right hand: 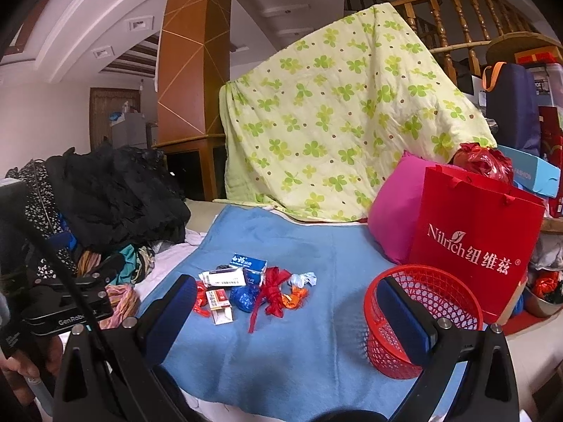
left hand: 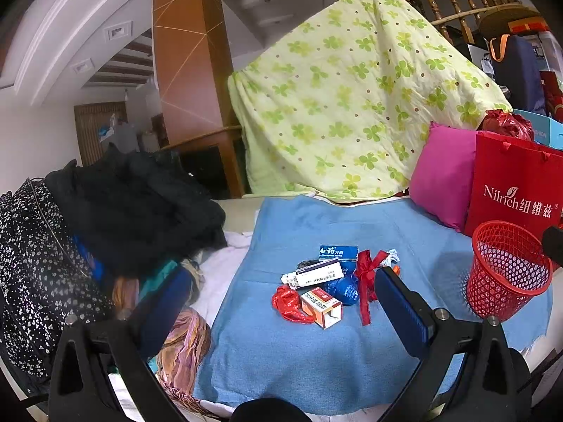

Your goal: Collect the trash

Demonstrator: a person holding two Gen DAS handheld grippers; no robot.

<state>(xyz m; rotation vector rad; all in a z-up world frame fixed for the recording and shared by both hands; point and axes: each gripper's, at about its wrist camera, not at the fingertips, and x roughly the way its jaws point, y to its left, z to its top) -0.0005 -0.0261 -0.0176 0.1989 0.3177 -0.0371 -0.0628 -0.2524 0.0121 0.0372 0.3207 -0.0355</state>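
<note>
Holding both grippers, left gripper (left hand: 281, 302) and right gripper (right hand: 285, 316), fingers apart, I see the red basket (right hand: 422, 320) right of the trash pile (right hand: 246, 292) on the blue cloth (right hand: 281, 369); its contents stay unclear.

We see a white coved ceiling (left hand: 70, 28) arching across the upper left, an orange-brown column (left hand: 186, 52) rising at centre, a wooden stair railing (left hand: 454, 0) curving along the upper right, and a dark wooden door (right hand: 105, 112) on the left wall.
</note>
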